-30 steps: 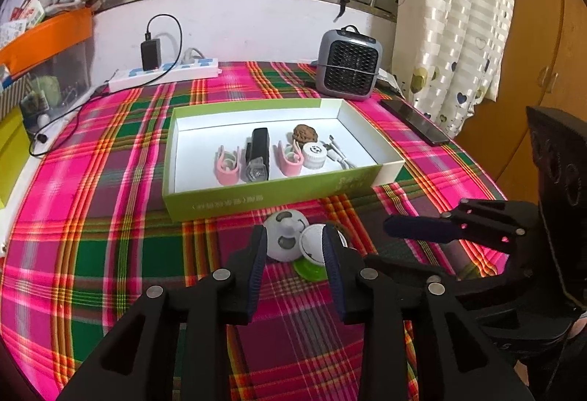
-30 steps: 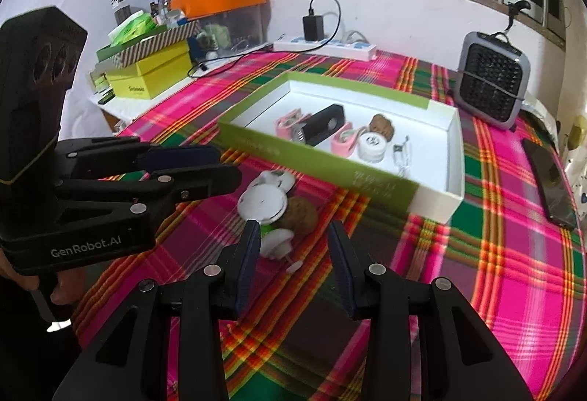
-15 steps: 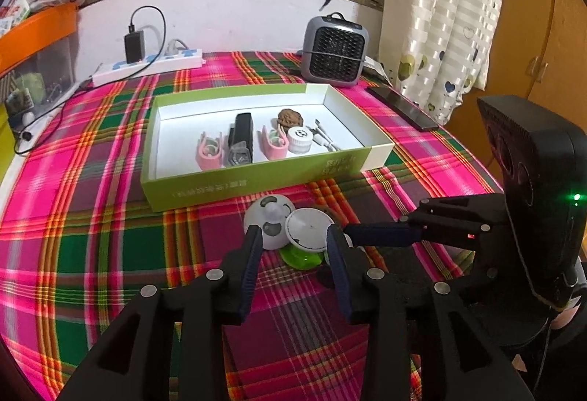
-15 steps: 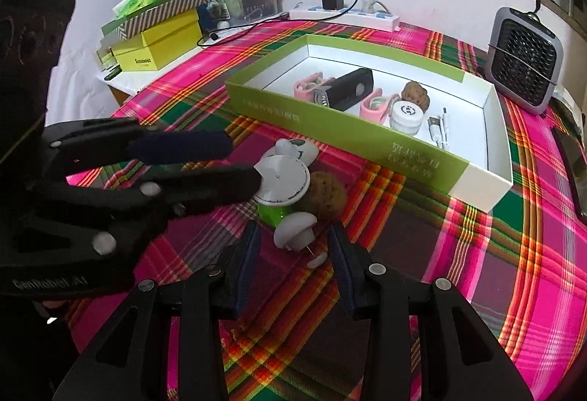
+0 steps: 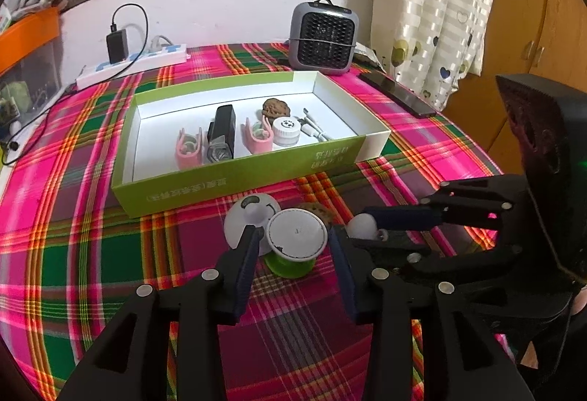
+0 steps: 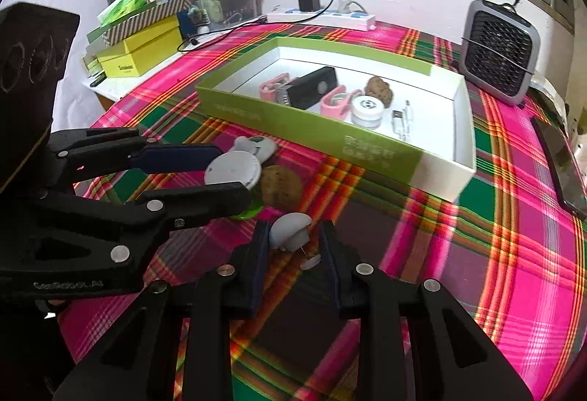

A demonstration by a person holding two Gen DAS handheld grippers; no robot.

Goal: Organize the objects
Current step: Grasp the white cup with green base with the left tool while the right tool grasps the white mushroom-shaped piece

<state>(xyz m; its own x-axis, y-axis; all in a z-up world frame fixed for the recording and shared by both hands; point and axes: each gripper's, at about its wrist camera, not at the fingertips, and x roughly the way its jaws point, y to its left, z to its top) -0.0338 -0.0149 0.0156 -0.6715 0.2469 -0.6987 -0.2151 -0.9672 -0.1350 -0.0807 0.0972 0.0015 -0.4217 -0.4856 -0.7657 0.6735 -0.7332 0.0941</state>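
Pickup is the step in hand: just in front of the box (image 5: 234, 177), your left gripper (image 5: 291, 250) opens around the white disc (image 5: 296, 235) while your right gripper (image 6: 293, 247) closes on the grey knob (image 6: 288, 232), untouched yet, so squeeze, then lift both boxward.

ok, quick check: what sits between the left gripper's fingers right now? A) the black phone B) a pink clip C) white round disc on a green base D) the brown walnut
C: in the left wrist view the left gripper straddles the white disc on its green base as its jaws open; the pads look clear of it.
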